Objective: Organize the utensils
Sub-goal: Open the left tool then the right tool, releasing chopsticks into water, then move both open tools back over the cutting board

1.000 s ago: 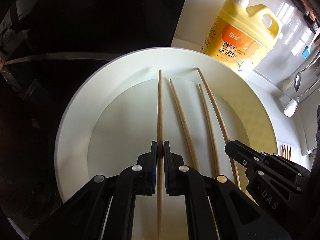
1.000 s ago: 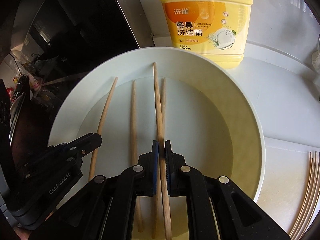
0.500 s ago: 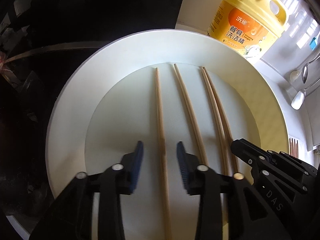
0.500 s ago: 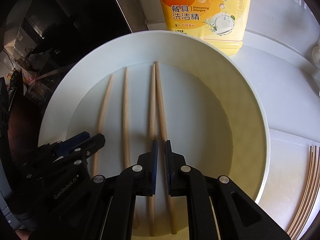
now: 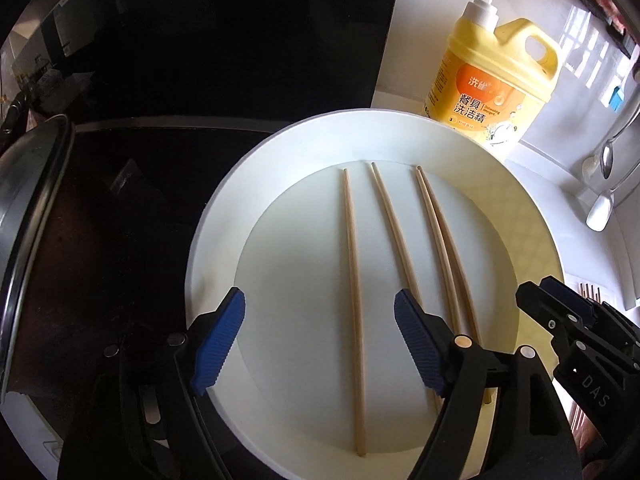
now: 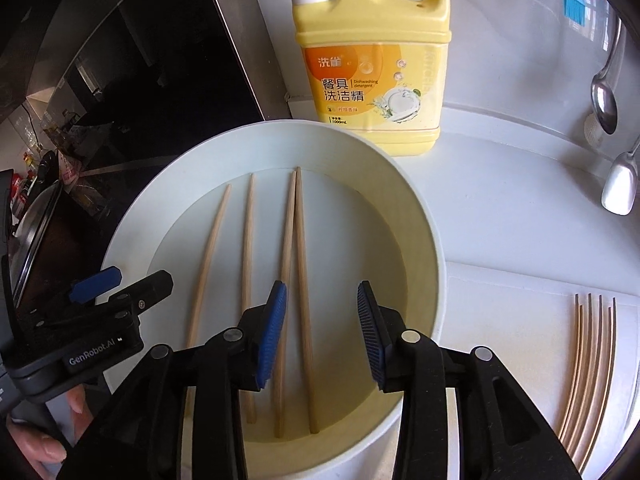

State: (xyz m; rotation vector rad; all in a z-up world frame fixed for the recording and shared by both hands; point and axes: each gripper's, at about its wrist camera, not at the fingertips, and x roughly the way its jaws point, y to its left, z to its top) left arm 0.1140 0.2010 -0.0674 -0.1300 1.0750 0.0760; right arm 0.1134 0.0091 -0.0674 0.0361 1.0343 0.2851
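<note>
Several wooden chopsticks lie side by side in a white plate, also in the right wrist view. My left gripper hangs above the leftmost chopstick, jaws opening wide; the stick lies between them untouched. My right gripper hovers over the rightmost chopstick, jaws opening, with the stick lying under the gap near the left pad and free of both. Each gripper shows in the other's view: the right gripper at the plate's right, the left gripper at its left.
A yellow detergent bottle stands just behind the plate. Spoons hang at the far right. More chopsticks lie on a white board to the right. A dark stove top and a pan lid lie left. A hand holds the left gripper.
Both grippers were shut on a chopstick one second ago. Both have let go and opened, the left first. The sticks now lie flat in the plate, and both grippers have drawn back and up.
</note>
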